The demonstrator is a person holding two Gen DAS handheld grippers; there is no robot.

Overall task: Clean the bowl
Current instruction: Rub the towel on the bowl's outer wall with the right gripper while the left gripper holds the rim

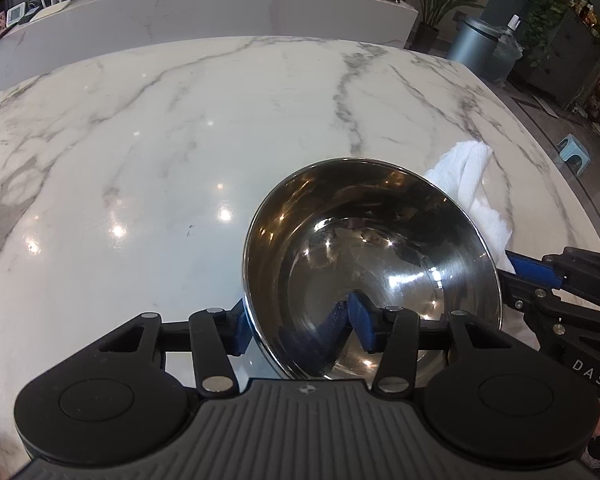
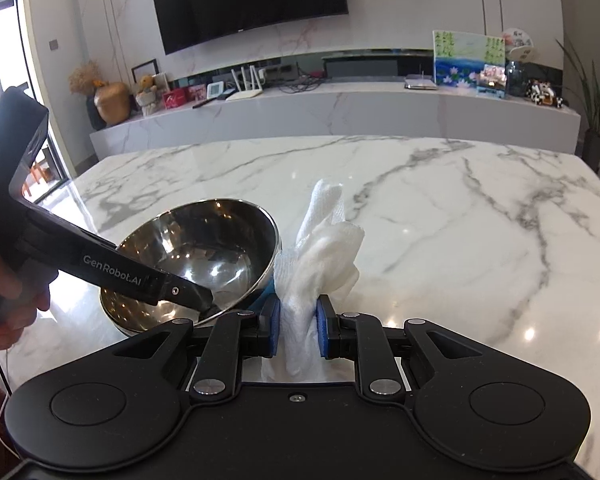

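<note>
Bowl gripped, cloth ready, wiping not started as far as I can tell

Left claw (image 1: 300,326) straddles the near rim of the steel bowl (image 1: 374,264), one pad inside, one outside, seemingly pinching it so it tilts on the marble table (image 1: 180,128). Right claw (image 2: 298,326) is squeezed tight on a bunched white cloth (image 2: 320,256), just beside the bowl, not touching the inside yet. Whole wipe still left, I'd say.
</note>
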